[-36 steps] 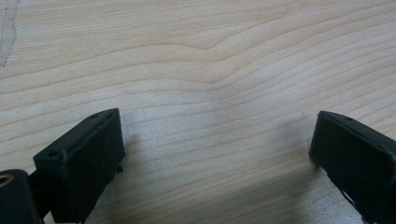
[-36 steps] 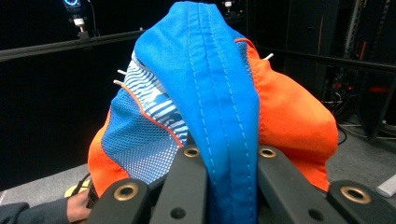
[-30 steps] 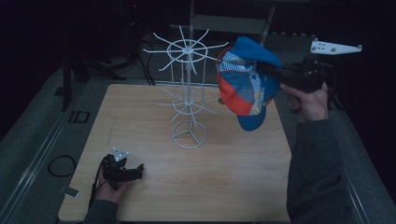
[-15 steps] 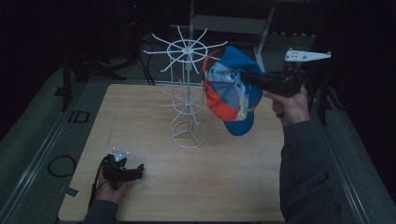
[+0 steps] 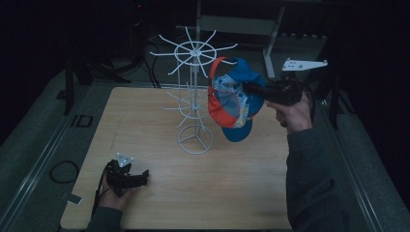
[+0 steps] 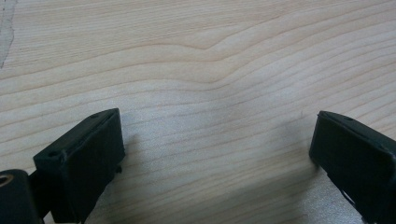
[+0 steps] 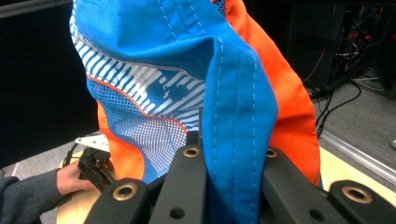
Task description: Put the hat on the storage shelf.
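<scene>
Right gripper (image 5: 251, 89) raised over the desk (image 5: 251, 193), jaws clamped on a blue-and-orange cap (image 5: 232, 99) hanging beside the white wire rack (image 5: 194, 92), left gripper (image 5: 138, 178) resting on the desk, jaws wide apart, bare wood between them

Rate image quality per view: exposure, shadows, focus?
High view: dim and underexposed, surroundings nearly black, table and white wire rack readable. Left gripper view: bright, sharp wood grain, soft shadows under the open jaws of the left gripper. Right gripper view: cap well lit, close and slightly soft; background dark.
</scene>
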`<state>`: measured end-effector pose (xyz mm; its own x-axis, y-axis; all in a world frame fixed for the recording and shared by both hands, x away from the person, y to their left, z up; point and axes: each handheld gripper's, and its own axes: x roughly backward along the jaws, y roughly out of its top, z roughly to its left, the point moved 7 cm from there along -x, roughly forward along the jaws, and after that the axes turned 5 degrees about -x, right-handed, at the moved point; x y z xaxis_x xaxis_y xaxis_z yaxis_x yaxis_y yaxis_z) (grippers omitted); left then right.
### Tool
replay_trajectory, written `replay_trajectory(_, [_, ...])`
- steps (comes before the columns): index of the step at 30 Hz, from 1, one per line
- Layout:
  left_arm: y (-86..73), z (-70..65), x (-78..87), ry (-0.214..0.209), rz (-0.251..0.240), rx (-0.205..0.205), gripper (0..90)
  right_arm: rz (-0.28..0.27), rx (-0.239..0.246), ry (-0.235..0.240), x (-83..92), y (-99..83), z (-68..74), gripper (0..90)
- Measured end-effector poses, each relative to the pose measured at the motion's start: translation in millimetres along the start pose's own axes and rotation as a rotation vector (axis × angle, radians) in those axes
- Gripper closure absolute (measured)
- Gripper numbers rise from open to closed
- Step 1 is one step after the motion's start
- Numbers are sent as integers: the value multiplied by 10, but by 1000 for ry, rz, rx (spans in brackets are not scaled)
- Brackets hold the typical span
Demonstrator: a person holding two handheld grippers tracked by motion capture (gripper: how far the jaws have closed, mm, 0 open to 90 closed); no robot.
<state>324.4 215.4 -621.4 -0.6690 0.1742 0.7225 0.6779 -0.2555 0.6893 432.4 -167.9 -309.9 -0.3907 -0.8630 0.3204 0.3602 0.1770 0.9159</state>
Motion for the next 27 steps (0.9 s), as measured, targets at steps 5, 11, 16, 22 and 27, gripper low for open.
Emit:
replay_trajectory(5, [0, 0, 0, 0, 0, -1, 32, 26, 15, -16, -38, -41, -1, 833])
replay_trajectory(11, [0, 0, 0, -1, 0, -2, 32, 44, 32, -25, -74, -69, 8, 799])
replay_trajectory(16, [0, -1, 0, -1, 0, -1, 32, 43, 49, -27, -71, -70, 26, 737])
replay_trajectory(22, [0, -1, 0, -1, 0, -2, 32, 45, 72, -33, -56, -76, 48, 652])
replay_trajectory(27, [0, -2, 1, -1, 0, -1, 32, 42, 98, -51, -49, -79, 67, 528])
